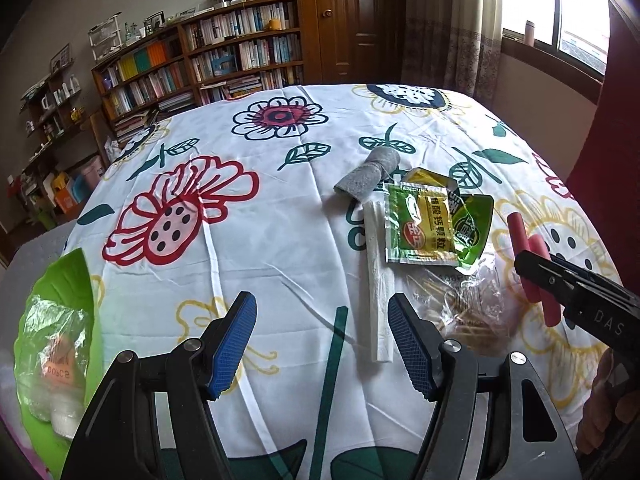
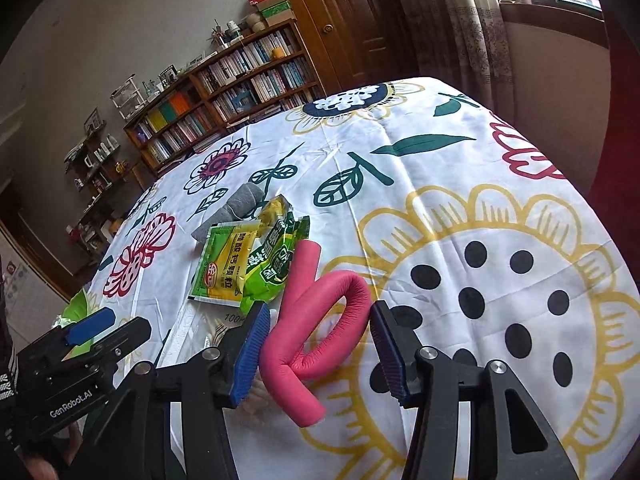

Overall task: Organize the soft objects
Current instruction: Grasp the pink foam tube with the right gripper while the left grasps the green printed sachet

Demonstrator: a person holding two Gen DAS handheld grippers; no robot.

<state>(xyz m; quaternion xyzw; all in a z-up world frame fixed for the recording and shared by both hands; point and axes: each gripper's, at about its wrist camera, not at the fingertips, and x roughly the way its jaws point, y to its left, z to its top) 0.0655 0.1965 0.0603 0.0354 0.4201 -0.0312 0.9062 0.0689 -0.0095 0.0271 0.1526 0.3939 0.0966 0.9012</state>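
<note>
While the flowered cloth (image 1: 280,200) covers the whole counter, the pink foam tube (image 2: 320,320) is the landmark to place everything else by. It lies on the big yellow flower print, bent into a loop, its free ends running roughly away from the camera and toward it. The right tool (image 2: 316,344) straddles it, blue pads (image 2: 250,354) spread apart with nothing clamped; the left pad is touching or nearly touching the tube's side, while the other stands clear of the loop. The tube sits directly ahead and between the fingers, so the right hand is plainly the nearer one, and I judge that closing across the loop is the next step.

Left of the tube, just beside it, lie two overlapping green sachets (image 2: 224,264), and nearer the camera than these a clear plastic bag (image 1: 460,300). Beyond the sachets sits a grey sponge roll (image 1: 368,176), and farther left a white folded strip (image 1: 376,288) runs lengthwise. The left tool (image 1: 322,344) hovers open and empty over bare cloth, well left of the tube. Farthest left, at the counter's edge, a green tray (image 1: 86,276) holds a clear wrapped packet (image 1: 56,360). The nearest sachet could be nudged by the left pad.
</note>
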